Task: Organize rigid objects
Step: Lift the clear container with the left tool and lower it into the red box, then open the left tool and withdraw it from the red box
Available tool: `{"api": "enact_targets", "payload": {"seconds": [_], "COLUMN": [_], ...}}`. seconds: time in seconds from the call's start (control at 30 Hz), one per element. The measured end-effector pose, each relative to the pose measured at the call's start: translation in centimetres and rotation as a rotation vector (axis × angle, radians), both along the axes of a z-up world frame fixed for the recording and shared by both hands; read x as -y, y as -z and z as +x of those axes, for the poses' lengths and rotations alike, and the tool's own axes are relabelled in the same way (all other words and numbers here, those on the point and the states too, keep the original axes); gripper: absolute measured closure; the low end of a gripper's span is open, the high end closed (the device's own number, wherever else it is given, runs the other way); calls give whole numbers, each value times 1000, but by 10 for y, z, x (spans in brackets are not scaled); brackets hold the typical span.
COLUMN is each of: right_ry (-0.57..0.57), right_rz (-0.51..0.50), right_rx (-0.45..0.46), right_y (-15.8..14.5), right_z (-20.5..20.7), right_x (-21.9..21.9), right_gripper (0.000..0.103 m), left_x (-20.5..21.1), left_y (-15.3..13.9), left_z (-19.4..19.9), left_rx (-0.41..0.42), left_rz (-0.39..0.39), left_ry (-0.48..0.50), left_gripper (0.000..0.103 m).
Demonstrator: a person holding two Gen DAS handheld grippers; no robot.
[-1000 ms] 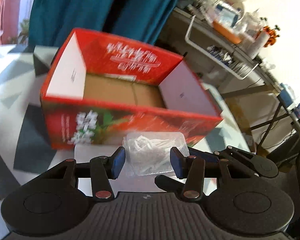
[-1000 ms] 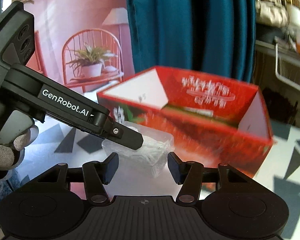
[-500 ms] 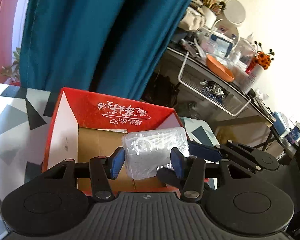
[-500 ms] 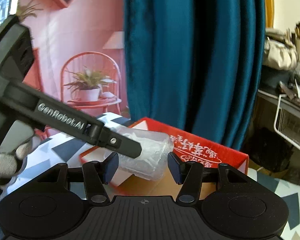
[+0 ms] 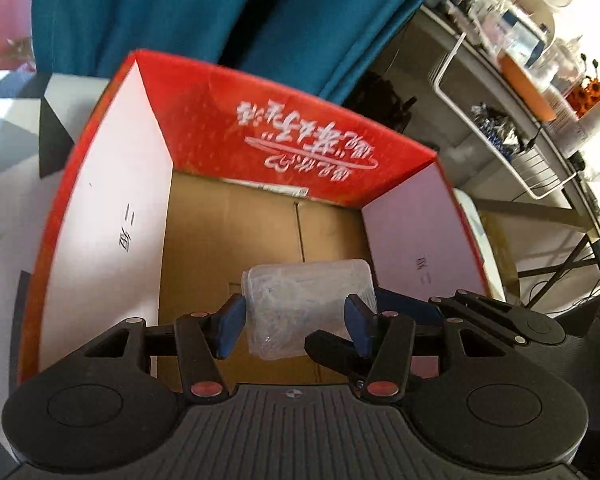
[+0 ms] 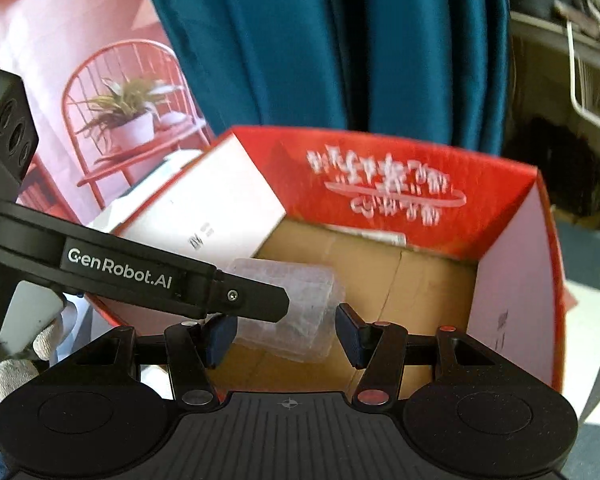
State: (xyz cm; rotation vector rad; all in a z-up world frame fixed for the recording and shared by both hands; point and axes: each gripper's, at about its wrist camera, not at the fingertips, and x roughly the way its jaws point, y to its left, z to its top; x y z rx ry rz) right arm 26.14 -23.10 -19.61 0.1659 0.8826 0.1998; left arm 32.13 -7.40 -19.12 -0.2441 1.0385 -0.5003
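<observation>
2 grippers are meeting over the open red box (image 5: pixel 260 128), and both are closing in around the same clear plastic case (image 5: pixel 308 308).

Nearest the left wrist camera, the left gripper (image 5: pixel 294 326) is holding its blue pads (image 5: pixel 230 330) spread to about the width of the case. The left pad is sitting against the case's left edge and the right pad against its right edge, so the fingers are grasping the case rather than hanging free. The case is tilting slightly and is showing white contents through its walls. It is hanging inside the box's outline, above the brown cardboard floor (image 5: pixel 228 232); whether it is touching that floor I cannot tell.

From the right wrist view, the right gripper (image 6: pixel 282 334) is standing wide apart, with 1 finger on each side of the case (image 6: pixel 296 312). Its pads (image 6: pixel 350 334) are not visibly pressing the plastic, and a gap is showing on the right side. The left gripper's black finger, marked GenRobot.AI (image 6: pixel 120 270), is crossing in front from the left and is lying along the case. A gloved hand (image 6: pixel 16 364) is gripping that tool at the lower left.

Farther off, the box's far red wall is carrying white lettering, with pale flaps on both sides. Beyond it, a teal curtain (image 6: pixel 340 40) is hanging, and a cluttered shelf (image 5: pixel 520 92) is standing to the right.
</observation>
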Motion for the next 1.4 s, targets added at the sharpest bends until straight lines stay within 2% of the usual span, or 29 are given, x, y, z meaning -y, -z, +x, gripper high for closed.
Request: {"api": "enact_targets", "payload": {"seconds": [0.1, 0.2, 0.47, 0.5, 0.53, 0.6, 0.77, 0.83, 0.93, 1.1, 1.4], "right_ry": [11, 53, 111, 123, 139, 162, 170, 156, 133, 146, 208], "right_rz": [5, 63, 152, 161, 170, 178, 141, 123, 103, 35, 1], "right_rx": [-52, -116, -161, -165, -161, -141, -29, 16, 82, 181, 369], "right_y": [8, 18, 25, 26, 26, 25, 10, 3, -9, -23, -27], "right_z": [5, 9, 7, 6, 5, 0, -17, -25, -37, -60, -121], "right_x": [2, 13, 20, 21, 23, 25, 26, 23, 16, 4, -9], "right_gripper": [51, 50, 48, 48, 47, 42, 17, 9, 0, 0, 0], "left_x": [3, 3, 8, 8, 6, 3, -16, -23, -33, -46, -75], "left_y": [6, 13, 20, 19, 17, 11, -12, -23, -37, -49, -45], "left_z": [5, 5, 2, 0, -1, -7, -29, -41, -61, -94, -139], "left_rx": [-10, -25, -12, 0, 19, 61, 181, 237, 314, 446, 501], "left_rz": [10, -1, 24, 20, 12, 9, -6, 3, 16, 103, 138], "left_ry": [19, 17, 4, 10, 22, 42, 45, 37, 37, 31, -59], "left_gripper": [47, 47, 47, 46, 41, 32, 16, 6, 0, 0, 0]}}
